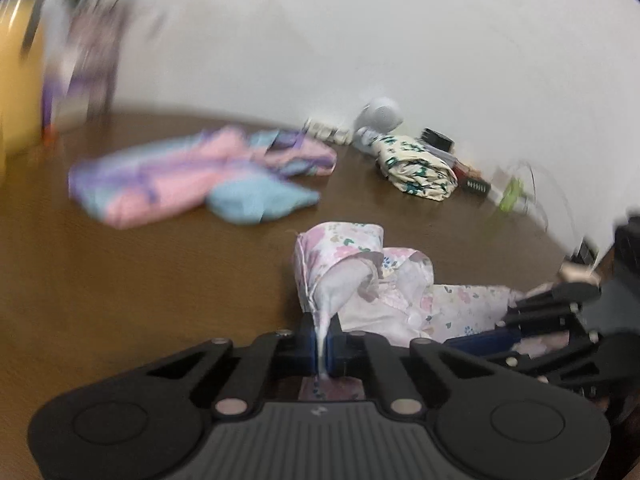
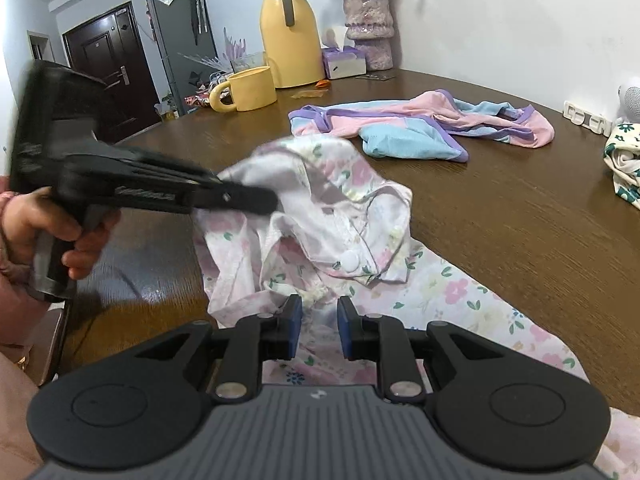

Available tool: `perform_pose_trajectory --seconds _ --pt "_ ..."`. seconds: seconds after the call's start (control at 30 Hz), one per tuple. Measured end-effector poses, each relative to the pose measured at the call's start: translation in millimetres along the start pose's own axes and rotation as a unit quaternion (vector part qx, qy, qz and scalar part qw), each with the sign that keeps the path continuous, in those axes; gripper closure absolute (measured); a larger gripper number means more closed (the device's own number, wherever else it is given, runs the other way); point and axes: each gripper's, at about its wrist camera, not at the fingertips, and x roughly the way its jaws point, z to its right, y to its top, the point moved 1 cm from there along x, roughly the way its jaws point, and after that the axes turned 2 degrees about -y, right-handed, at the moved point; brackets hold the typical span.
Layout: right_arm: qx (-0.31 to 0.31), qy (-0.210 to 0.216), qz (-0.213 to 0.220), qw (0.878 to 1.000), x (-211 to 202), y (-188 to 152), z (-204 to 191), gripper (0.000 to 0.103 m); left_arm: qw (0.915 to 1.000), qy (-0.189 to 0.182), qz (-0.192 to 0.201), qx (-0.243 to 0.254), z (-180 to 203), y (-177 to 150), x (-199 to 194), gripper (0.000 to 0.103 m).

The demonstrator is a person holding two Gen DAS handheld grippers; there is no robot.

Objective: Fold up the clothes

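A white shirt with pink flowers (image 2: 344, 216) lies crumpled on the brown table (image 2: 500, 208). My left gripper (image 1: 323, 350) is shut on a fold of this floral shirt (image 1: 360, 276) and lifts it off the table. In the right wrist view the left gripper (image 2: 264, 202) comes in from the left, held by a hand, with cloth bunched at its tip. My right gripper (image 2: 316, 330) is open just above the shirt's lower part, with cloth between its fingers but not pinched. It shows at the right edge of the left wrist view (image 1: 500, 332).
A pink, blue and purple garment (image 2: 420, 124) lies spread further back on the table. A folded cream cloth with green flowers (image 2: 624, 160) sits at the right by the wall. A yellow jug (image 2: 286, 36), yellow mug (image 2: 248, 90), vase (image 2: 370, 28) and tissue box (image 2: 344, 62) stand at the back.
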Motion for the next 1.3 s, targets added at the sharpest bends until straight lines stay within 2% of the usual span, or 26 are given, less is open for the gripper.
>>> perform_pose_trajectory --seconds 0.07,0.17,0.23,0.33,0.57,0.73,0.87,0.97,1.17,1.3 --pt "0.002 -0.002 0.012 1.000 -5.5 1.2 0.3 0.084 0.9960 0.037 0.013 0.080 24.0 5.5 -6.2 0.100" --pt "0.006 -0.011 0.030 0.999 -19.5 2.3 3.0 0.084 0.9811 0.082 0.025 0.174 59.0 4.3 -6.8 0.100" --pt "0.008 -0.018 0.041 0.999 -29.7 2.3 5.5 0.084 0.9657 0.110 0.032 0.233 82.1 2.8 -6.5 0.100" --pt "0.012 -0.029 0.045 0.998 -41.9 -5.0 10.2 0.084 0.9377 0.147 0.041 0.312 114.3 0.0 -3.6 0.100" --pt "-0.006 -0.011 0.050 0.999 -71.9 -22.9 6.5 0.084 0.9116 0.178 0.045 0.368 145.4 -6.5 7.8 0.099" --pt "-0.018 -0.010 0.007 1.000 -46.5 -28.2 5.9 0.084 0.8921 0.183 0.038 0.411 167.7 -15.6 14.7 0.099" --pt "-0.019 -0.012 0.007 1.000 -38.5 -28.1 7.8 0.084 0.8746 0.182 0.017 0.449 187.2 -30.4 28.0 0.099" --pt "-0.012 -0.018 0.027 0.999 -59.6 -33.0 13.5 0.084 0.8659 0.186 0.008 0.464 195.1 -38.8 40.1 0.099" --pt "0.035 -0.051 0.061 0.996 -102.3 -46.9 45.1 0.084 0.8564 0.176 -0.010 0.485 214.5 -47.4 60.2 0.094" --pt "0.048 -0.054 0.068 0.995 -105.1 -51.0 54.6 0.084 0.8589 0.168 -0.024 0.483 225.8 -51.6 70.9 0.087"
